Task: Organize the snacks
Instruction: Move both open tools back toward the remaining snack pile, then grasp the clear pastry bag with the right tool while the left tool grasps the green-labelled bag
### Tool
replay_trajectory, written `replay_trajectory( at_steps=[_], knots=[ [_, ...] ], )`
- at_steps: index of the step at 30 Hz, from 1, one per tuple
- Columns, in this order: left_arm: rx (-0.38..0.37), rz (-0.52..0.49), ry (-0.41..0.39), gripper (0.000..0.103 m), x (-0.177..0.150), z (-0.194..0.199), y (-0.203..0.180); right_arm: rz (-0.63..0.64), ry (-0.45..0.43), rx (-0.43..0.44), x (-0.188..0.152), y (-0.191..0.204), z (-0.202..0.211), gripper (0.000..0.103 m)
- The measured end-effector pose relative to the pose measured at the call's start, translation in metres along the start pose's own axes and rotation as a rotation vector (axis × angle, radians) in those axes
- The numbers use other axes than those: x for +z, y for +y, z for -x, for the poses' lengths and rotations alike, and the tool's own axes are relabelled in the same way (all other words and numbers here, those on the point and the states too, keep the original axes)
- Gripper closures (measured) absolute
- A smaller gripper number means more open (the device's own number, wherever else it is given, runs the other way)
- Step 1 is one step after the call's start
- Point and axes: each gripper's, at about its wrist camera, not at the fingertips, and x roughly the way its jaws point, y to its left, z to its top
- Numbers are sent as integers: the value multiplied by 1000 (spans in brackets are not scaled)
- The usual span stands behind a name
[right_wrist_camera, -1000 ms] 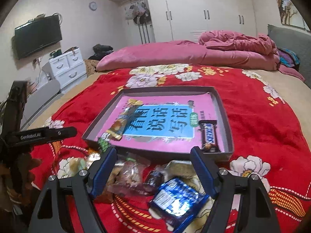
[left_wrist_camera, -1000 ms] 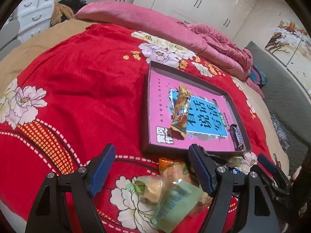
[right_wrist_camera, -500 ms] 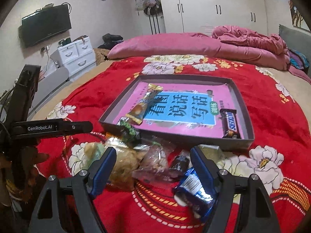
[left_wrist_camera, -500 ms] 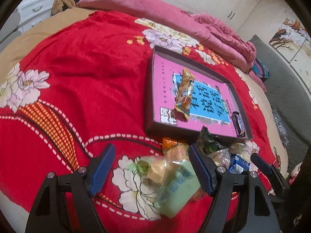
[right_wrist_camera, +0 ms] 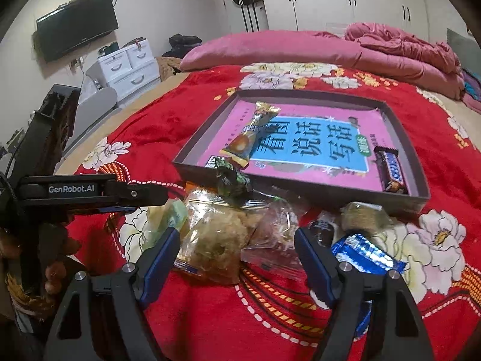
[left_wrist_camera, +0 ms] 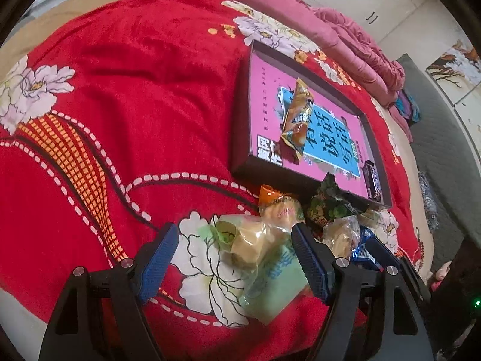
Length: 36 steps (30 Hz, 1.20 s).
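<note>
Crinkly wrappers overlap in snack pile point(right_wrist_camera: 234, 225); both claws wide, right gripper point(right_wrist_camera: 237, 252), left gripper point(left_wrist_camera: 234, 255) empty; pinch may drag neighbours, miss tray point(right_wrist_camera: 421, 192).

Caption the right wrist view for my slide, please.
Open right gripper above clear-wrapped snacks before a tray.

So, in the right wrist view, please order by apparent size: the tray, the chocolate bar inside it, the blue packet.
1. Tray, clearly largest.
2. Blue packet and chocolate bar look alike; the packet lies nearer the camera and partly hidden, so unranked.
</note>
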Motion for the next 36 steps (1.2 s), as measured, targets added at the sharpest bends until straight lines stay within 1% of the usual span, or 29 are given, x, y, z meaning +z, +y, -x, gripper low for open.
replay_trajectory(
  at_steps=[7,11,12,19,23,28,29,30,33,36],
  knots=[
    [4,16,7,25,-2,-1,2,-14,18,16,3,-2,-12,25],
    [0,29,15,25,-3,-2,4,-16,21,21,4,-3,-16,28],
    [-1,31,17,25,-4,-2,4,-15,20,26,4,-4,-16,30],
    [-8,32,34,25,-5,-5,2,38,32,50,4,7,-20,32],
    [-18,34,42,25,-6,-8,1,75,44,66,1,15,-20,37],
    [-25,53,44,26,-6,-10,1,89,51,77,-1,19,-23,40],
    [-26,65,41,26,-5,-10,2,85,51,82,-1,19,-24,43],
    [-27,72,40,26,-4,-10,2,80,51,90,-1,18,-25,49],
    [-22,79,42,27,-3,-13,3,68,58,113,0,18,-29,53],
    [-13,74,48,29,-3,-16,1,76,62,111,-1,20,-31,55]
  ],
)
